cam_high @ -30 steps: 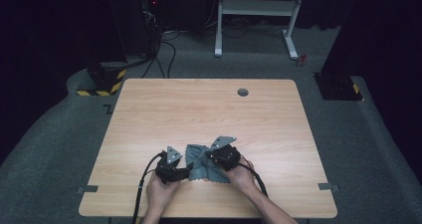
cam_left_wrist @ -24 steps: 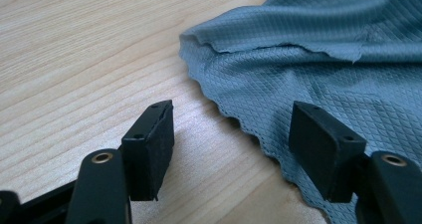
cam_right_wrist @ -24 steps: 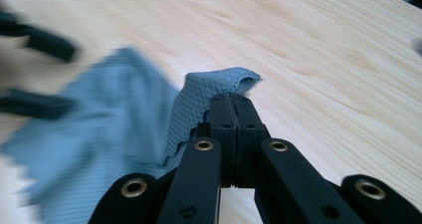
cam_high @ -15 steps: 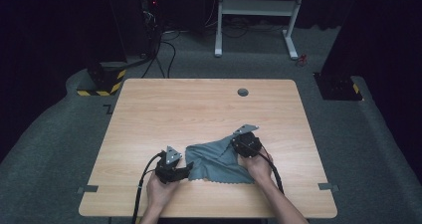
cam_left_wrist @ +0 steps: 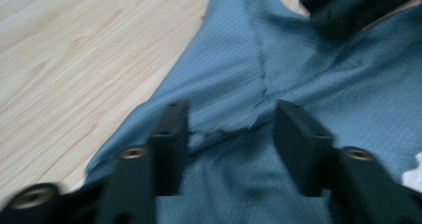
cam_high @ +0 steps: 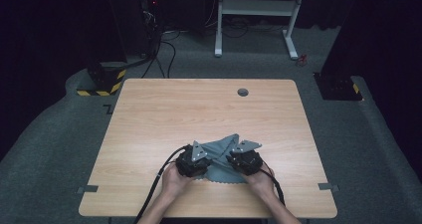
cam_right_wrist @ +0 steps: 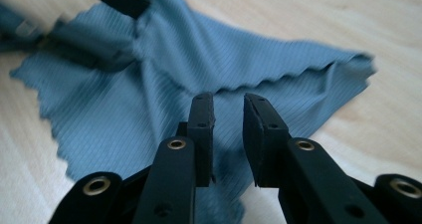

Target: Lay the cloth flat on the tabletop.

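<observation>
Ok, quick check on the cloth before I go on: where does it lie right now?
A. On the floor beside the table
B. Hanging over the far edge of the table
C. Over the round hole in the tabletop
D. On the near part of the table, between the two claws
D: the blue-grey cloth lies crumpled on the near part of the table, between the left claw and the right claw.

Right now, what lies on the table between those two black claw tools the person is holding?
In the high view, a blue-grey cloth lies bunched between the left gripper and right gripper, spreading under both on the table.
</observation>
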The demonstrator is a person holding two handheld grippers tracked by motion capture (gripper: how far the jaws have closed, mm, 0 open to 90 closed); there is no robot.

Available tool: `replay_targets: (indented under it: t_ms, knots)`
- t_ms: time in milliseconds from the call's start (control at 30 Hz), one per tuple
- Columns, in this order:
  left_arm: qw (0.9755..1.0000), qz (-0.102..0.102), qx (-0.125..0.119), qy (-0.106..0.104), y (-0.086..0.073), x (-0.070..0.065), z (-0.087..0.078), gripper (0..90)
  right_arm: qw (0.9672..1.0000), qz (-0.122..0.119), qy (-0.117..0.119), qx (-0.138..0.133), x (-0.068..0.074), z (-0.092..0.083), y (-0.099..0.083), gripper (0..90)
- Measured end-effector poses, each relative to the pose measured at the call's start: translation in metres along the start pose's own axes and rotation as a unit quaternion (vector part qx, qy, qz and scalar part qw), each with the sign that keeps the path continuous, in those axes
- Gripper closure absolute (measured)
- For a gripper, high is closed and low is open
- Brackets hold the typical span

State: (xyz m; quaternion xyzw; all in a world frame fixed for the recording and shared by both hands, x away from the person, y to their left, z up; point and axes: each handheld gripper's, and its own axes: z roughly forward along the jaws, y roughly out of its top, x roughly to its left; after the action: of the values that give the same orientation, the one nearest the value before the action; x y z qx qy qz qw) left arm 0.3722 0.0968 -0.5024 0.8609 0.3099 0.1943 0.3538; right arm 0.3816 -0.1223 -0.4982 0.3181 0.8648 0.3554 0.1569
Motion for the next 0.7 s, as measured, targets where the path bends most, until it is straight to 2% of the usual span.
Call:
replay_targets:
  t_ms: [33,100,133,167,233,267,300,400,533,567,600,633,667,700]
  knots:
    - [0.9998,-0.001,0.017,-0.006,0.003,0.003,0.004,73.1,1.0000,0.004,0.005,0.002,0.000,0.002,-0.005,74.4]
    - [0.9998,-0.004,0.019,-0.011,0.003,0.004,0.005,83.0,0.9999,0.008,0.008,0.004,0.000,0.003,-0.007,74.3]
    - [0.9997,-0.004,0.018,-0.015,0.004,0.005,0.005,83.0,0.9999,0.008,0.010,0.005,0.000,0.004,-0.009,74.2]
    - [0.9996,-0.006,0.021,-0.019,0.007,0.007,0.006,88.7,0.9999,0.006,0.012,0.006,0.001,0.005,-0.011,73.9]
    - [0.9992,-0.018,0.019,-0.032,0.009,0.010,0.005,89.1,0.9999,0.003,0.013,0.005,0.002,0.005,-0.013,73.6]
    - [0.9992,-0.018,0.019,-0.032,0.009,0.010,0.005,89.3,0.9999,0.004,0.014,0.005,0.003,0.005,-0.014,73.4]
    - [0.9989,-0.027,0.016,-0.035,0.010,0.012,0.004,89.4,0.9999,0.005,0.014,0.003,0.003,0.005,-0.014,73.2]
    - [0.9985,-0.044,0.013,-0.029,0.014,0.023,0.000,89.5,0.9999,0.003,0.016,0.004,0.003,0.006,-0.016,72.6]
    - [0.9974,-0.070,0.003,0.020,0.026,0.053,-0.002,89.6,0.9999,-0.002,0.014,0.007,0.004,0.009,-0.016,72.5]
    - [0.9974,-0.070,0.003,0.020,0.026,0.053,-0.002,89.6,0.9999,-0.002,0.014,0.007,0.004,0.009,-0.016,72.5]
    - [0.9966,-0.074,0.009,0.034,0.029,0.061,0.000,89.6,0.9999,-0.003,0.013,0.007,0.004,0.009,-0.016,72.5]
    - [0.9955,-0.083,0.013,0.045,0.031,0.070,0.002,89.6,0.9999,-0.004,0.012,0.006,0.004,0.009,-0.016,72.5]
    - [0.9929,-0.091,0.029,0.070,0.034,0.086,0.009,89.6,0.9999,-0.002,0.013,0.005,0.004,0.009,-0.017,72.5]
    - [0.9914,-0.097,0.038,0.080,0.034,0.094,0.013,89.6,0.9999,0.001,0.014,0.004,0.004,0.009,-0.017,72.5]
